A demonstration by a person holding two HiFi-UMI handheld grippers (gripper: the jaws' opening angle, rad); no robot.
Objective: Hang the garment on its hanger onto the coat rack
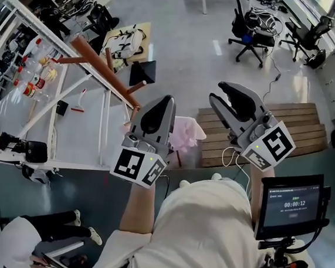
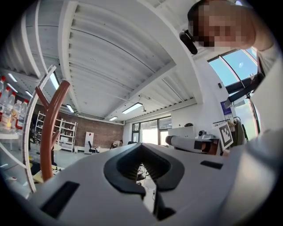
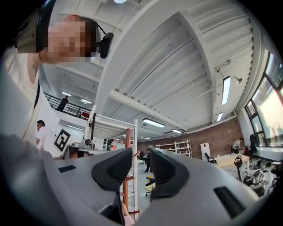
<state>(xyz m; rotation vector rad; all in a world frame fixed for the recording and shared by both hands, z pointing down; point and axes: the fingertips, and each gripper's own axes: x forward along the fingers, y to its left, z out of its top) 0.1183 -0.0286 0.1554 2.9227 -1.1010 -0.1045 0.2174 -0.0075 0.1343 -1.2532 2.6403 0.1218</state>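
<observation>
The brown wooden coat rack (image 1: 103, 65) leans out from the upper left in the head view, its pegs ending close to my left gripper (image 1: 166, 102). That gripper points upward, shut with nothing in it; in its own view the left gripper (image 2: 142, 147) has its jaws pressed together, with the coat rack (image 2: 51, 128) at the left. A pink garment (image 1: 186, 135) lies low between the two grippers, untouched. My right gripper (image 1: 217, 92) is raised at the right, open and empty. Through the gap of the right gripper (image 3: 140, 165) I see the coat rack pole (image 3: 128, 176).
A white metal shelf (image 1: 25, 16) with bottles (image 1: 29, 73) stands at the left. A wooden pallet (image 1: 298, 122) lies at the right, with office chairs (image 1: 250, 35) beyond. A screen on a stand (image 1: 290, 204) is at the lower right. A person (image 1: 34, 235) sits at the lower left.
</observation>
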